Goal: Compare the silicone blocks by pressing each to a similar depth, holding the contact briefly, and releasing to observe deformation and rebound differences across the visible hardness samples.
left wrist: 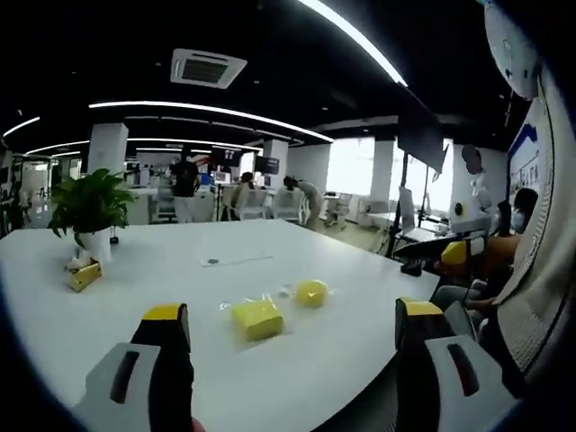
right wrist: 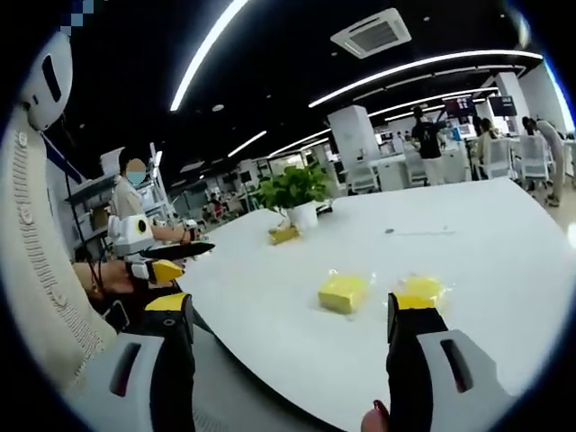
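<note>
Big white surface (left wrist: 297,360): two yellow blocks (left wrist: 257,319) are laid near its front edge, easy to reach. Both grippers' fingers (left wrist: 167,326) are held spread, nothing pinched, ready for pressing.

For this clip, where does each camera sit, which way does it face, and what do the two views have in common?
Left gripper view: rides on the left hand-held gripper, looking across the white table at the yellow square silicone block and yellow round silicone block; its own open jaws rise below.
Right gripper view: rides on the right hand-held gripper, facing the same table from another side; its open jaws and a fingertip show.
Shared: both blocks, the table, the potted green plant.
</note>
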The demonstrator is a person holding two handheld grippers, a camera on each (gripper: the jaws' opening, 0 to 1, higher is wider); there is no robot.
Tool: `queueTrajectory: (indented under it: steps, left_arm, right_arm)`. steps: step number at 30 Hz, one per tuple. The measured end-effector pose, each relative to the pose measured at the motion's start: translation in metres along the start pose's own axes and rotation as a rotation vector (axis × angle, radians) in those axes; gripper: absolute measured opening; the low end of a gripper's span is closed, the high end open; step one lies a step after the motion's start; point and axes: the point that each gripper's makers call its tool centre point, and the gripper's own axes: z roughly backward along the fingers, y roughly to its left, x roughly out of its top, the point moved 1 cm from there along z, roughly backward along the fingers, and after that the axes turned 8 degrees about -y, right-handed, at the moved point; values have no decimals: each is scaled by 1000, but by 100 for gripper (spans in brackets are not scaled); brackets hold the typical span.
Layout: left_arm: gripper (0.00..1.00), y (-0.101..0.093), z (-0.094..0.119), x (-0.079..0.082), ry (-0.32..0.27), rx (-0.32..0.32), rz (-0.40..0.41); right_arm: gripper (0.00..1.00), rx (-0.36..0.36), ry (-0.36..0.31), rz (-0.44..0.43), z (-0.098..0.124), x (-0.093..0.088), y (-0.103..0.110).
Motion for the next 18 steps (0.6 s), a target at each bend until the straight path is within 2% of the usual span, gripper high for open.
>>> queueTrajectory:
  steps: [4,9,18]
  left_arm:
    - [95,-4,-4,-2,19,-15,-24]
    - [94,-4,-6,-1,18,-12,-11]
    - [88,-1,-11,9,-34,7,18]
  right_arm:
    - [80,18,-3,5,2,0,1]
    - [77,20,-2,-11,5,1,1]
    - [70,22,-2,-24,9,8,1]
